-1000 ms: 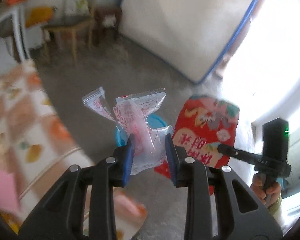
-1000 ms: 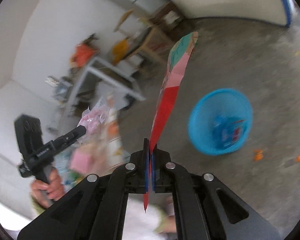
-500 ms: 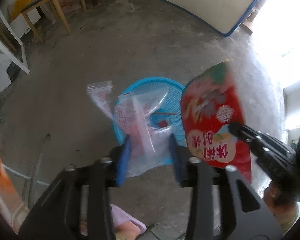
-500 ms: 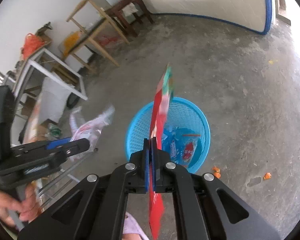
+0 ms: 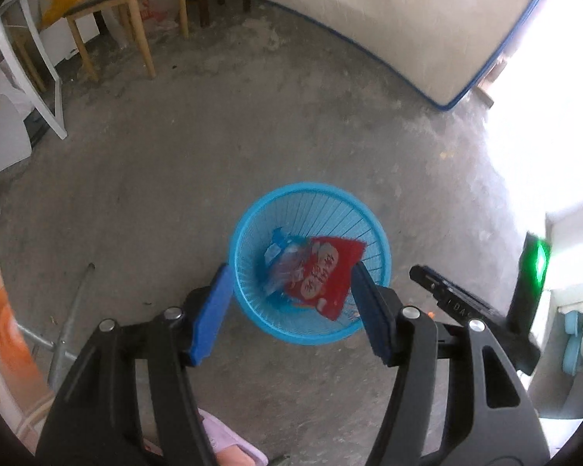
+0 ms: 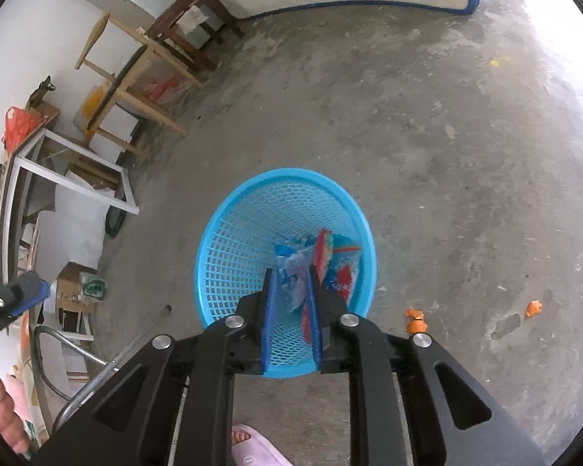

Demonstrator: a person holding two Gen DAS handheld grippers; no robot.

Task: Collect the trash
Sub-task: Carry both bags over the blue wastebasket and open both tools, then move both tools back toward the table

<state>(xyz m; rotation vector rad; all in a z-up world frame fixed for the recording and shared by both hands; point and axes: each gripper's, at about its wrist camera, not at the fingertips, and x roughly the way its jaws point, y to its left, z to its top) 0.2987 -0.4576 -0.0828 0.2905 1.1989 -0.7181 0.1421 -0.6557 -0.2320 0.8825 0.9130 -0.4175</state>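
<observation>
Trash lies already inside the round blue plastic mesh basket (image 5: 311, 326), which stands on the grey concrete floor (image 5: 175, 178) below both grippers. Nearest to the cameras are the grippers themselves. The left gripper (image 5: 291, 303) has its blue pads spread wide, its jaws have just been opening, and nothing is between them; the basket only shows through the gap. The right gripper (image 6: 293, 310) has its pads a little apart, its jaws have just been opening too, and they press on nothing. A pale pink slipper (image 6: 252, 446) on a foot shows at the low edge of the right wrist view.

In the basket rests a red snack packet with white letters (image 5: 322, 272), tilted, and just beside it a crumpled clear plastic wrapper (image 5: 281, 268). In the right wrist view the red packet (image 6: 322, 252) stands on its edge.

On the floor right of the basket lie small orange scraps (image 6: 414, 318), apart from it. Farther away stand a light wooden table (image 5: 128, 11) and a white metal frame (image 5: 31, 62) near the wall. A large white panel with a blue edge (image 5: 408, 19) leans at the far side.
</observation>
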